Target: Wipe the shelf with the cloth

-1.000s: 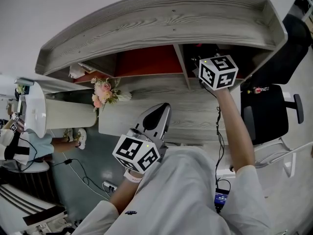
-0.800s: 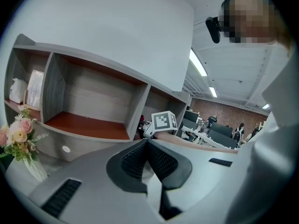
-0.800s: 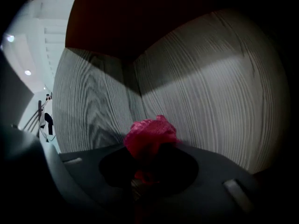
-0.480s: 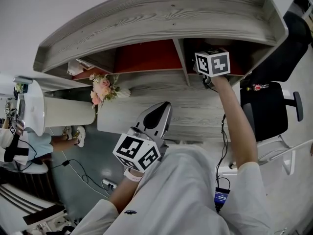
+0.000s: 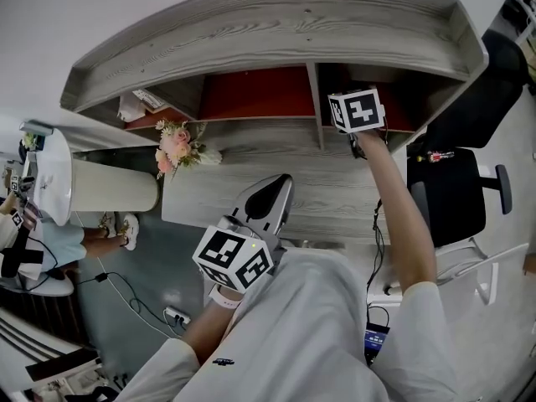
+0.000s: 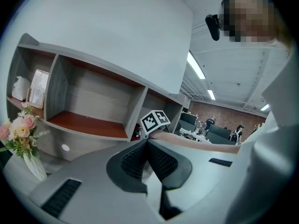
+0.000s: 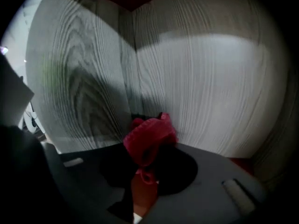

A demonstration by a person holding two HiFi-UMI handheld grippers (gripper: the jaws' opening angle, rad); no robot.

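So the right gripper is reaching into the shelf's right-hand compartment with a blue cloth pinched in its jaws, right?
Not blue: the cloth is red. The right gripper view shows it bunched between the jaws of the right gripper, close to the grey wood-grain shelf wall. The rest holds.

Along the desktop's (image 5: pixel 251 199) rear edge, shelf (image 5: pixel 276 23) with 3 compartments side by side. In the left compartment, small items (image 5: pixel 138 103). Just before it, near the desktop's left edge, vase of flowers (image 5: pixel 177 151). Inside the right compartment, right gripper (image 7: pixel 148 158) with cloth (image 7: pixel 150 135) at its tip, facing the rear left corner. Over the desktop's front edge, left gripper (image 6: pixel 147 146). Beyond the right edge, chair (image 5: pixel 448 195).
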